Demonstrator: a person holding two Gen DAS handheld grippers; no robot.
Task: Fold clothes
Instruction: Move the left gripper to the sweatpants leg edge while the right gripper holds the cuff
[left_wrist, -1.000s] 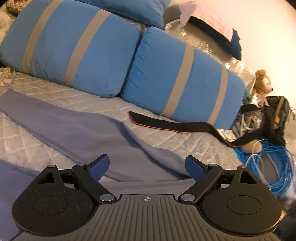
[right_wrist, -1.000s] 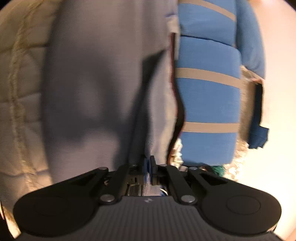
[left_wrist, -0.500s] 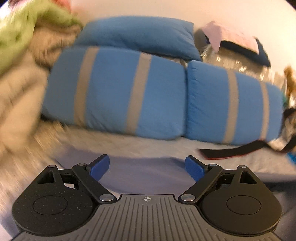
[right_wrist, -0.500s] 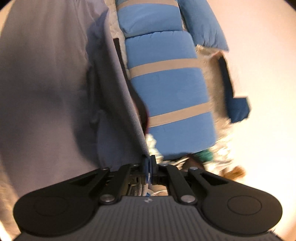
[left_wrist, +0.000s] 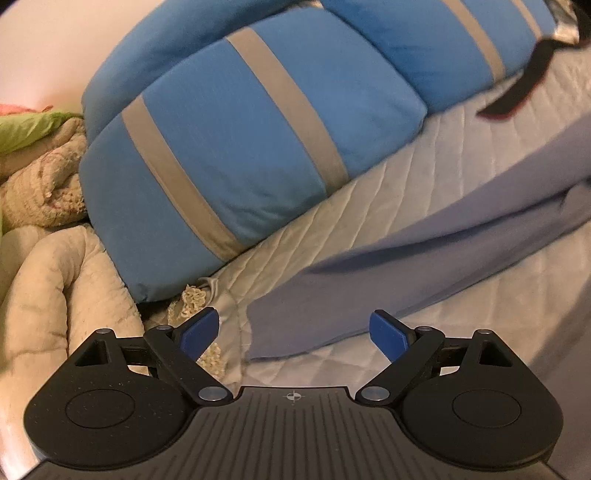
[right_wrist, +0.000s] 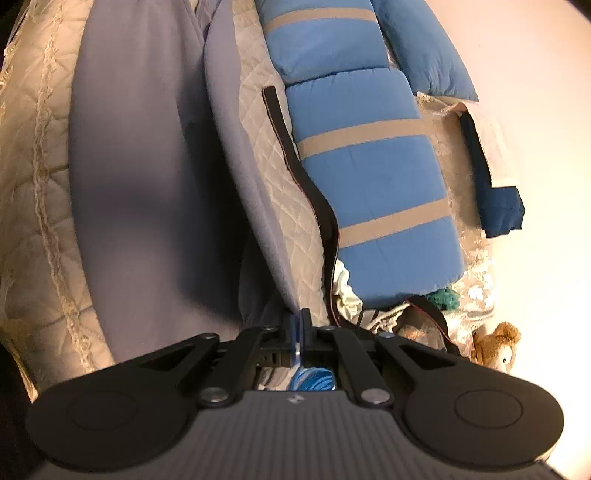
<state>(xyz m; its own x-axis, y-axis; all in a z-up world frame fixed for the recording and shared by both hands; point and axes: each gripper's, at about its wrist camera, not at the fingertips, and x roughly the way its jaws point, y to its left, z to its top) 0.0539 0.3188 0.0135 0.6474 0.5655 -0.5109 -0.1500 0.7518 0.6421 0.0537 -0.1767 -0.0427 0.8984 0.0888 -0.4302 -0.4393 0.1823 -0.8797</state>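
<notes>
left tongs open over a trouser hem, right tongs clamped on the same garment

left wrist view: the left tongs stand wide apart with nothing between their blue pads, poised just above the near end of a lavender-grey garment. this end has a straight, hem-like edge and lies flat on the quilted bedspread; the cloth runs away up and to the right as a long band with a fold along it. behind it, two blue pillows with grey stripes lean against the head of the bed. a black strap with a red edge lies on the quilt near the upper right. at the left edge a rolled beige quilt and a heap of beige and green fabric sit beside the pillows.

right wrist view: the right tongs are pressed together, and a pinch of the lavender-grey garment appears caught between them; the exact contact is partly hidden by the fingers. from this grip the cloth spreads away across the bedspread in two long panels with a dark crease between them. the black strap follows the edge of the striped pillows. past the pillows lie a dark blue folded cloth and, low at the right, a small teddy bear. a coil of blue cable shows beneath the fingers.
</notes>
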